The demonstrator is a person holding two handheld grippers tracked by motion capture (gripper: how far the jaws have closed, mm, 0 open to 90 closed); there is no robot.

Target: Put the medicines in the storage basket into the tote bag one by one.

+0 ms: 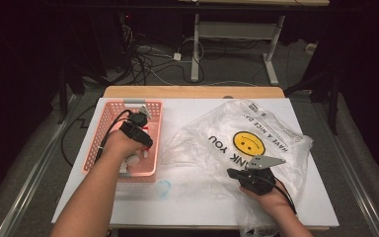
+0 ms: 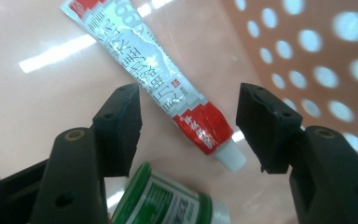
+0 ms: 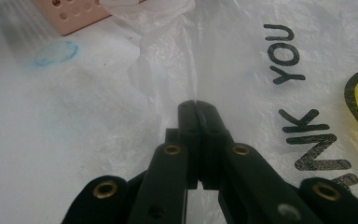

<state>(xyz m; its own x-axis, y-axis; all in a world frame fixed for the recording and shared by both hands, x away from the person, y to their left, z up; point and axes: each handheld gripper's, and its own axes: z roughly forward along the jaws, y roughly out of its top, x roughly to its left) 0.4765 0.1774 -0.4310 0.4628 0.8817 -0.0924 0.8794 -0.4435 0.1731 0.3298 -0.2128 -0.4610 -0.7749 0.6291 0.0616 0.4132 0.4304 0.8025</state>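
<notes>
The work in hand looks like moving small items out of the pink basket, at the left of the table, into the clear plastic bag with the smiley print at the right, and it seems to be at an early stage of one transfer: nothing is lifted yet. The left gripper is down inside the basket with its jaws apart, and a red-and-white tube lies flat on the basket floor between them, untouched by either pad; a green-capped bottle lies just nearer the camera, close under the left jaw. In the left gripper view the tube's long axis runs diagonally, its flat crimped tail toward the far upper left and its white nozzle toward the near lower right, close to the right jaw, so the jaws stand across the tube's red end near the nozzle. The right gripper rests on the near part of the bag with its jaws pressed fully together, and a fold of the film rises from their tips, so it appears to be pinching the bag. Left to do, as I judge it: close on the tube, lift it clear of the basket wall, carry it right and get it into the bag, whose mouth I cannot make out
</notes>
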